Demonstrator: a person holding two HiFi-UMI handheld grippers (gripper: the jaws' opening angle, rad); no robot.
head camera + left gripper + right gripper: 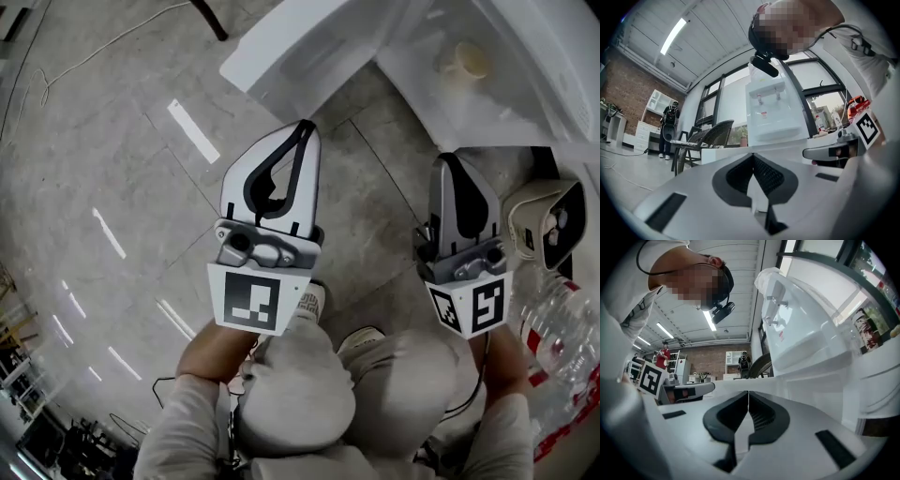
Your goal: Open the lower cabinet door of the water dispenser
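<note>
Grey tiled floor [112,141] fills most of the head view. The water dispenser [525,56] runs along the top edge, cut off by the frame, straight ahead of both grippers. Both the left gripper [305,127] and the right gripper [448,159] have their jaws pinched together on nothing. The right one looks nearer to it, so I'd reach with that. A white panel [300,52] angles off at top centre. It might be the lower cabinet door already swung out, but I honestly can't tell. In both gripper views my own jaws block the dispenser's lower part, and only the taps [768,97] and upper body show.
</note>
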